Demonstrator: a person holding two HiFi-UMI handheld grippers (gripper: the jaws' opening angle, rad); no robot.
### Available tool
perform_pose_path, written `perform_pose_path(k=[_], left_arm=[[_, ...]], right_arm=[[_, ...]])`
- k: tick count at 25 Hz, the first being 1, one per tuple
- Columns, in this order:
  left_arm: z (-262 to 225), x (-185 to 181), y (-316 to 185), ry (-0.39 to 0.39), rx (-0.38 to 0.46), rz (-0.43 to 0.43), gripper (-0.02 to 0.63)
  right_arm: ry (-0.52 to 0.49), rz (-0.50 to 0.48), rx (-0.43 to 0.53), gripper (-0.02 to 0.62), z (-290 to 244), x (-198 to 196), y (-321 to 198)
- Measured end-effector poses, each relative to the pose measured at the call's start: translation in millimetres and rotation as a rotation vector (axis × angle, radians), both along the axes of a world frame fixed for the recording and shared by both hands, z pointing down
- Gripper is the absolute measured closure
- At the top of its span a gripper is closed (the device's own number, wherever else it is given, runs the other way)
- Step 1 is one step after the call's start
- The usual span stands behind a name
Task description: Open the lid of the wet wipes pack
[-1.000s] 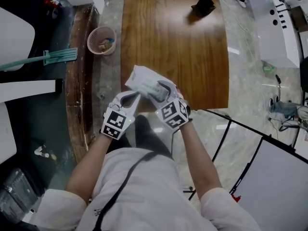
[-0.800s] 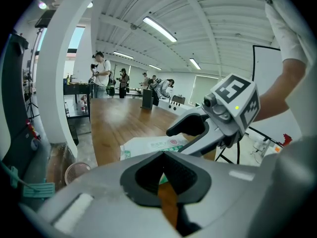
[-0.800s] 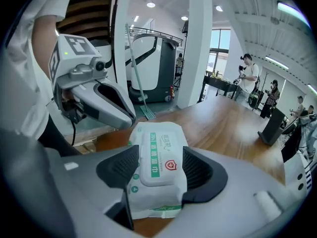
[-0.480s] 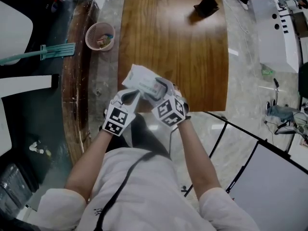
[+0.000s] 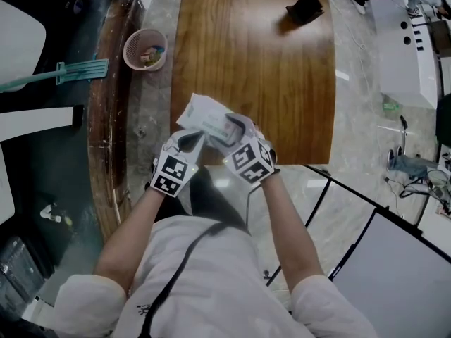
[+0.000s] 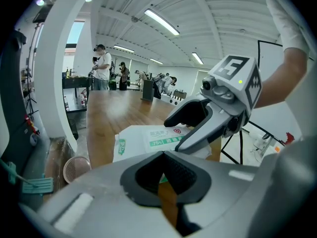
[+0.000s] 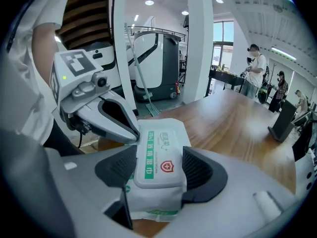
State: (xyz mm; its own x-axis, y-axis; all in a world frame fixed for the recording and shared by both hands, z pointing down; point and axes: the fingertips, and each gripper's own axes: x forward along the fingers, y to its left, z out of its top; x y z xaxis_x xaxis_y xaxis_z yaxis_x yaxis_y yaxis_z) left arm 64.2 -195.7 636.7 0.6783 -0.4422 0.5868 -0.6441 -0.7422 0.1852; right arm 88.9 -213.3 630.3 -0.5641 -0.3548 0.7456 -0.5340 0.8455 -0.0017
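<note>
The wet wipes pack (image 5: 203, 117) is white with a green-striped lid (image 7: 157, 157) and is held up over the near edge of the table. My left gripper (image 5: 192, 141) is shut on the pack's left edge, and its tips (image 7: 134, 135) pinch the wrapper there. My right gripper (image 5: 237, 127) has just been opening its jaws, with the pack between them. Its pads (image 7: 197, 170) stand close beside the lid's two sides, and I see no squeeze on it. In the left gripper view the pack (image 6: 144, 141) lies beyond the closed tips (image 6: 163, 155), with the right gripper (image 6: 176, 135) over it.
The long wooden table (image 5: 254, 62) stretches away, with a black object (image 5: 304, 7) at its far end. A pink waste basket (image 5: 144, 50) and a green mop (image 5: 65, 72) are on the floor to the left. White equipment (image 5: 405, 41) stands to the right. People stand in the background (image 6: 103, 66).
The pack and both grippers have stayed almost in place over the table's near edge. From above I see no change in how the pack is held.
</note>
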Motion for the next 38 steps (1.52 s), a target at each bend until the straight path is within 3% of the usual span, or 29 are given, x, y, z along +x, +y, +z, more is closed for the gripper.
perform_pose_path(k=[8, 21, 38], left_arm=[[2.5, 0.5, -0.4, -0.011, 0.025, 0.02, 0.601], [4.6, 0.9, -0.4, -0.001, 0.02, 0.028, 0.603], [4.6, 1.5, -0.8, 0.003, 0.009, 0.024, 0.603]], right_arm=[[-0.05, 0.008, -0.123, 0.304, 0.1, 1.1, -1.7], [-0.066, 0.001, -0.172, 0.306, 1.1, 1.7, -2.1], [-0.197, 0.001, -0.344, 0.305, -3.9, 4.7, -5.6]])
